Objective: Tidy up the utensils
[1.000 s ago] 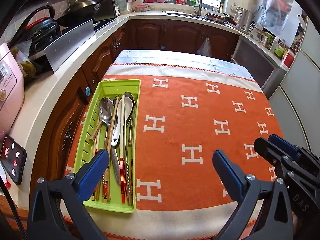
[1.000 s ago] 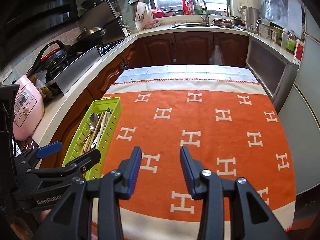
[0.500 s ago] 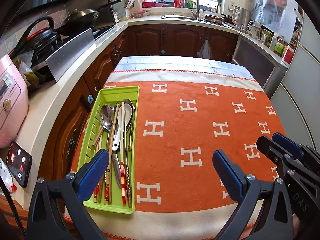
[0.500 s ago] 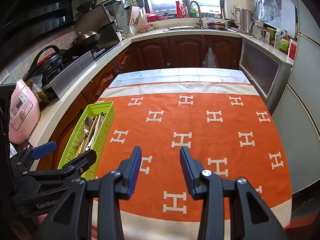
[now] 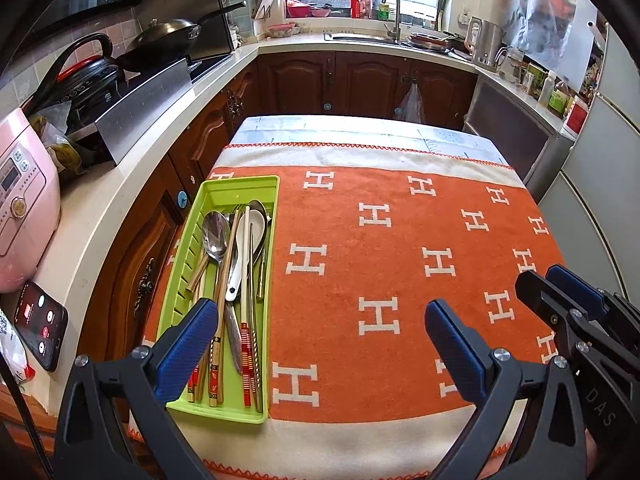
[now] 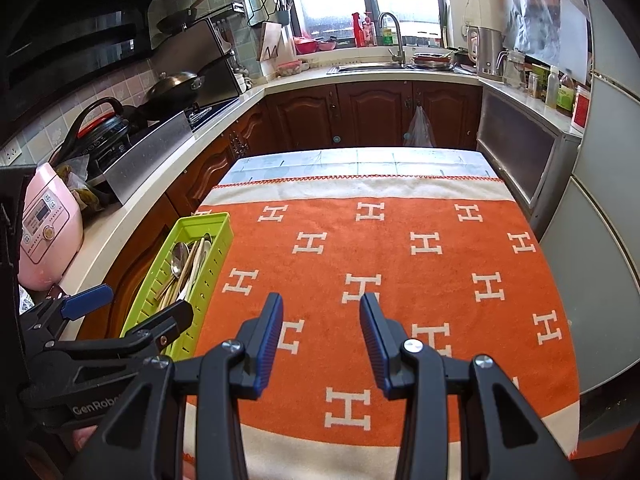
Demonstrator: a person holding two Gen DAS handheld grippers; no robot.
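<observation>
Utensils gathered in green tray [image 5: 224,192] at left edge of orange blanket [image 5: 400,240]
Left gripper [image 5: 320,344] and right gripper [image 6: 320,336] both hover with fingers apart, gripping nothing; spoons [image 5: 216,236] and chopsticks [image 5: 218,344] lie lengthwise inside tray

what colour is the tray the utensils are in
Lime green; the tray shows best in the left wrist view.

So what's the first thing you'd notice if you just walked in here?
Probably the big orange blanket with white H shapes, spread over the whole table. Next, the bright green tray at its left edge, full of spoons and chopsticks. Then the blue-padded fingers of the right gripper, open and empty above the blanket.
</observation>
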